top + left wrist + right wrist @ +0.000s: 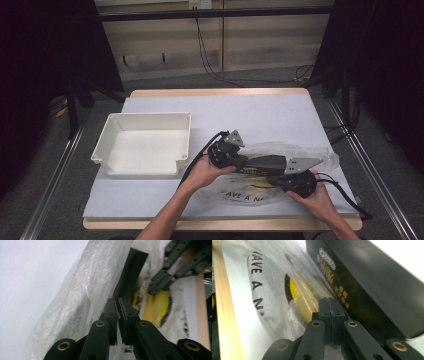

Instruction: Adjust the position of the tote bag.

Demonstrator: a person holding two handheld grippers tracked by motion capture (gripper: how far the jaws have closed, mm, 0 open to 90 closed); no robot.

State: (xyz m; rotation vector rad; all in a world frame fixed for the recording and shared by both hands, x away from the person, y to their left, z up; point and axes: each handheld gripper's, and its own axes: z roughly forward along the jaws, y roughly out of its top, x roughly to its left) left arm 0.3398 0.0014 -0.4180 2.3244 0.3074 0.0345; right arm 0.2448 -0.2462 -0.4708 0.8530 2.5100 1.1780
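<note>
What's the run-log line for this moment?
left tongs: shut on plastic bag | right tongs: shut on plastic bag | dark box: at bag | white tray: left, untouched

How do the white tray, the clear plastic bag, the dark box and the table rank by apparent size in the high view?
1. Table, by far the largest.
2. White tray and clear plastic bag: similar spread. The bag's see-through edges are hard to trace and hands cover part of it, so no ranking.
3. Dark box, smallest.
</note>
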